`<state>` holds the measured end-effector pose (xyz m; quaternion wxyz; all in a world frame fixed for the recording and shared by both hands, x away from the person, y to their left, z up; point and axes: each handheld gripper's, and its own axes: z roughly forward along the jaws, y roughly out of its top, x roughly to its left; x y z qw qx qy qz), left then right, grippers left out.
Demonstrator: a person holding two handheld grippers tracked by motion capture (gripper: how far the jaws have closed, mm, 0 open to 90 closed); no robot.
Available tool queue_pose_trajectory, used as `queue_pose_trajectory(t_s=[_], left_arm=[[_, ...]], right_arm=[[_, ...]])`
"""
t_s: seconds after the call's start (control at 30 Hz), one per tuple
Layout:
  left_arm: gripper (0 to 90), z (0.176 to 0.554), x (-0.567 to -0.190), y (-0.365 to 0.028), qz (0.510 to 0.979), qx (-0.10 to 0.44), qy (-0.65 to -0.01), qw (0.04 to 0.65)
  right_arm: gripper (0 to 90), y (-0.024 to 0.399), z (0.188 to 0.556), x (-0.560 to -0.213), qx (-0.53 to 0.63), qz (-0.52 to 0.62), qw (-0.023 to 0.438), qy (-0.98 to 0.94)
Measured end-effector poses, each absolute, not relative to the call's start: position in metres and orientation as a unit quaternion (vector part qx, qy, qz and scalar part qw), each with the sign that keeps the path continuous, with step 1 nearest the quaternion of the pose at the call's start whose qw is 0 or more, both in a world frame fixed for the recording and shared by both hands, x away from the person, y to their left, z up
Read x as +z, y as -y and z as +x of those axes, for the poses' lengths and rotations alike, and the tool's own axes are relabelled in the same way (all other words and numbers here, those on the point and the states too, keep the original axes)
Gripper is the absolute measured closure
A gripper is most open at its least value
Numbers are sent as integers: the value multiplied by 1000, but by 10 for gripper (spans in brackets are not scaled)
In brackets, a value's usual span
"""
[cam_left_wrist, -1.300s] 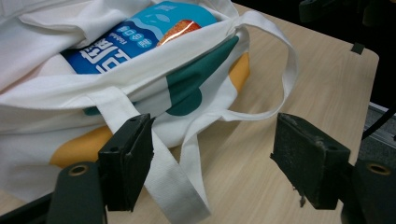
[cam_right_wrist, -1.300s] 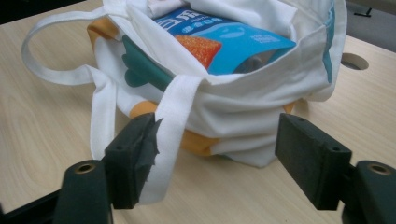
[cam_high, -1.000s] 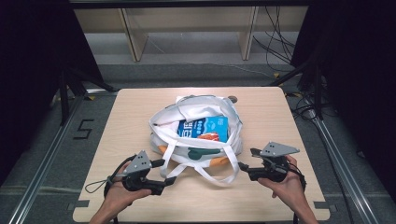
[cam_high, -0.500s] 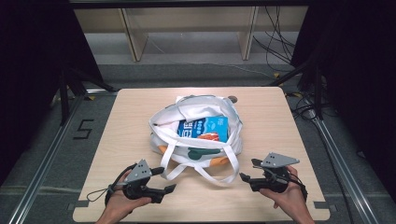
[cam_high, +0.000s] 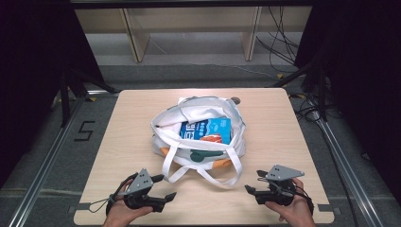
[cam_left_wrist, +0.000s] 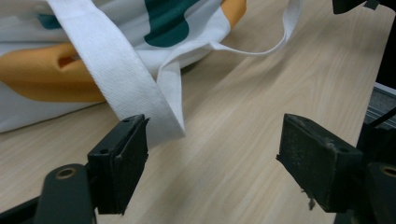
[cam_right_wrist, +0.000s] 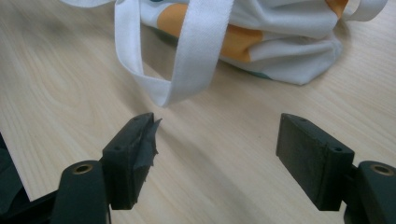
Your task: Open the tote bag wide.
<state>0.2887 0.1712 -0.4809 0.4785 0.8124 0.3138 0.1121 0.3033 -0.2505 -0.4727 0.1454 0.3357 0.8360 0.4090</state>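
A pale wooden table (cam_high: 118, 137) is seen under dark surrounds, with bare board left along both sides and the near edge. A white tote bag (cam_high: 198, 137) is set at its middle, a blue packet (cam_high: 208, 130) showing in its mouth. The left gripper (cam_high: 163, 187) and right gripper (cam_high: 253, 182) are held near the front edge, both spread wide and empty. Up close, a strap (cam_left_wrist: 140, 93) is seen just beyond the left jaw tip, and a strap loop (cam_right_wrist: 187, 70) ahead of the right.

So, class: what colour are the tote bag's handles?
White. The handles show best in the left gripper view, looping off the tote bag.
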Motion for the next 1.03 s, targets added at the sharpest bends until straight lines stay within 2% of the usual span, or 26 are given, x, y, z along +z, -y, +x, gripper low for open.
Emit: queue_pose_trajectory(t_s=[0.07,0.37,0.5,1.03], left_arm=[[211,288,-481,-171,816,118,-311,473],[171,285,-485,-172,825,118,-308,460],[146,285,-487,-172,815,112,-318,472],[148,286,-488,-171,822,116,-316,460]], right_arm=[[297,252,299,-473,406,338,162,-834],[293,256,285,-482,394,341,153,-840],[293,256,284,-486,388,342,146,-843],[288,255,284,-489,383,342,149,-845]])
